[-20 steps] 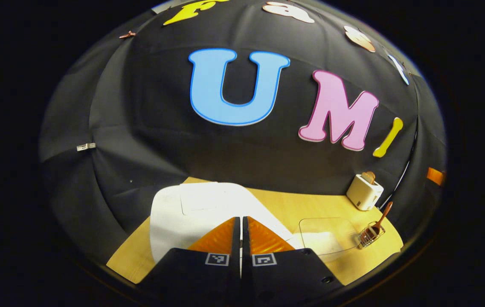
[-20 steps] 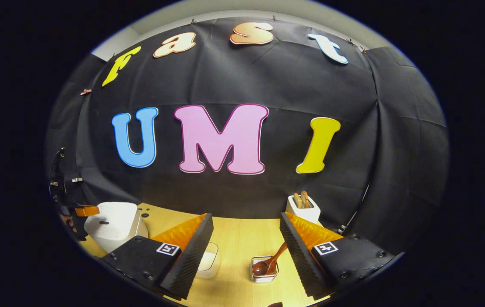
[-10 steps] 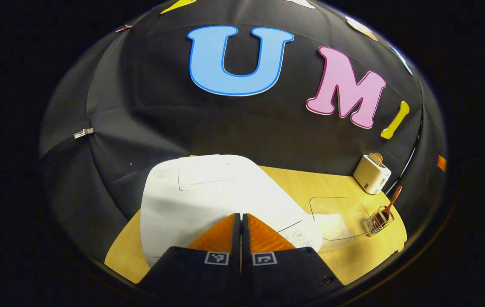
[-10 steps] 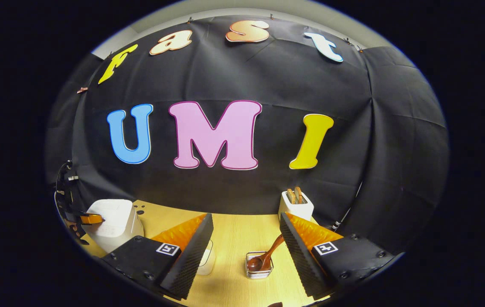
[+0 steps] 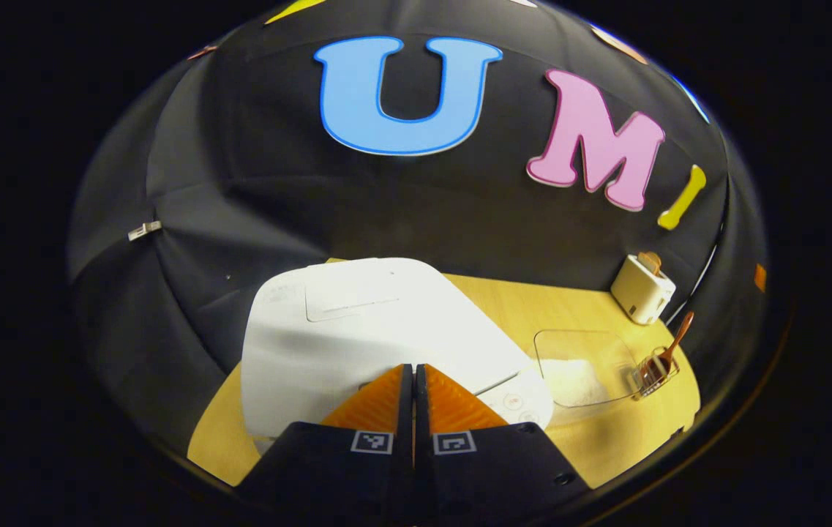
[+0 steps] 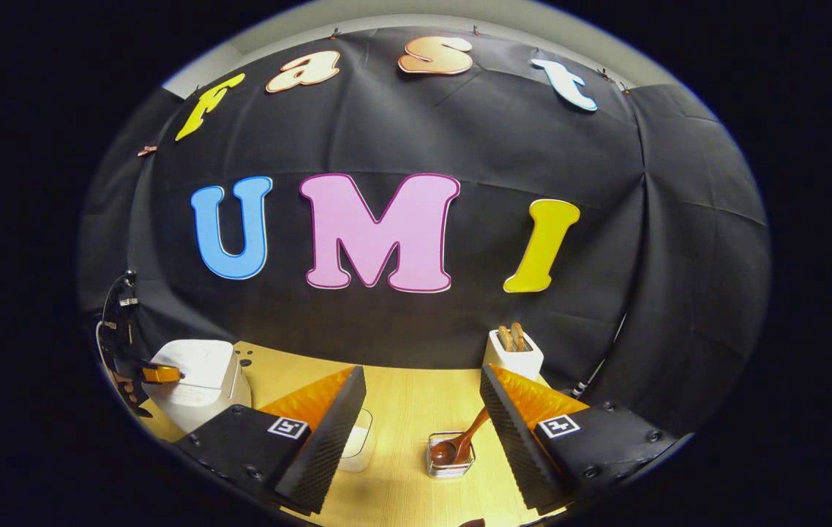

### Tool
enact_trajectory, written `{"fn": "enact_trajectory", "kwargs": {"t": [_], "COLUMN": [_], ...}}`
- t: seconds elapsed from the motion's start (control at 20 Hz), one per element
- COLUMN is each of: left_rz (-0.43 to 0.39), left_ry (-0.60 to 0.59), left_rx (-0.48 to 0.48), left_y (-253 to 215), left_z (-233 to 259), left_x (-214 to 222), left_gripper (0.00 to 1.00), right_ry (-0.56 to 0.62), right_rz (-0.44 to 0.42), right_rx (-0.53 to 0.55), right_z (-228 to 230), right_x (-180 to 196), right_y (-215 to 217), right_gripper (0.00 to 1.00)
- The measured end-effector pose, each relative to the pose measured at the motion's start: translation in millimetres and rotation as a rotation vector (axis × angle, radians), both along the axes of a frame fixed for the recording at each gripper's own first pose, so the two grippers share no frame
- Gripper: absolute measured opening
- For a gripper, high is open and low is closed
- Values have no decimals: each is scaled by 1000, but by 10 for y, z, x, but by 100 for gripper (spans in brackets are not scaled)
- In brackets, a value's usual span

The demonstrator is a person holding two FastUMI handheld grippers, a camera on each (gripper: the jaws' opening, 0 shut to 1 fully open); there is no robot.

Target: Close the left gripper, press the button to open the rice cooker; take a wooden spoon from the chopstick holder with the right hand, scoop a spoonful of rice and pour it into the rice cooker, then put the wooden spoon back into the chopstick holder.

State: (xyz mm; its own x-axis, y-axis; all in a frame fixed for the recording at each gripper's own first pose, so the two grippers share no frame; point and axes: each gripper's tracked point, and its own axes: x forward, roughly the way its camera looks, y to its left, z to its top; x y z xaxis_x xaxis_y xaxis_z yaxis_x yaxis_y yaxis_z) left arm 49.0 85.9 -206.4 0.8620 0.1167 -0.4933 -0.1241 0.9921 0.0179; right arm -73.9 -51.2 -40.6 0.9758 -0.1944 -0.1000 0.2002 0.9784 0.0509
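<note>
Left gripper view: my left gripper (image 5: 413, 368), fingers pressed together and empty, poised over the cooker (image 5: 357, 329); press its button squarely. Right gripper (image 6: 423, 395) wide open, empty.

Glossy white plastic rice cooker (image 5: 357, 329); wooden spoon (image 6: 459, 443); matt wood table (image 6: 416, 410).

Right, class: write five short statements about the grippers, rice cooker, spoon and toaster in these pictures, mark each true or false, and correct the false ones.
1. The left gripper is shut. True.
2. The rice cooker has its lid raised. False: the lid is down.
3. The wooden spoon sits in the chopstick holder. True.
4. The right gripper grips the spoon. False: it is open, holding nothing.
5. The toaster holds toast. True.
</note>
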Motion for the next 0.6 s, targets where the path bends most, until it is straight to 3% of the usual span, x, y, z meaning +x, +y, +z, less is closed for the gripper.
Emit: {"fn": "enact_trajectory", "kwargs": {"t": [0.15, 0.35, 0.6], "left_rz": [21, 31, 22], "left_ry": [-153, -326, -446], "left_rx": [-44, 0, 43], "left_y": [29, 159, 240], "left_z": [539, 1298, 1790], "left_x": [155, 353, 524], "left_gripper": [6, 6, 5], "right_ry": [-10, -19, -30], "right_rz": [-14, -30, -35], "right_rx": [3, 3, 13], "right_z": [51, 84, 107], "right_x": [-41, -87, -116], "right_y": [-35, -81, -84], "right_gripper": [98, 98, 98]}}
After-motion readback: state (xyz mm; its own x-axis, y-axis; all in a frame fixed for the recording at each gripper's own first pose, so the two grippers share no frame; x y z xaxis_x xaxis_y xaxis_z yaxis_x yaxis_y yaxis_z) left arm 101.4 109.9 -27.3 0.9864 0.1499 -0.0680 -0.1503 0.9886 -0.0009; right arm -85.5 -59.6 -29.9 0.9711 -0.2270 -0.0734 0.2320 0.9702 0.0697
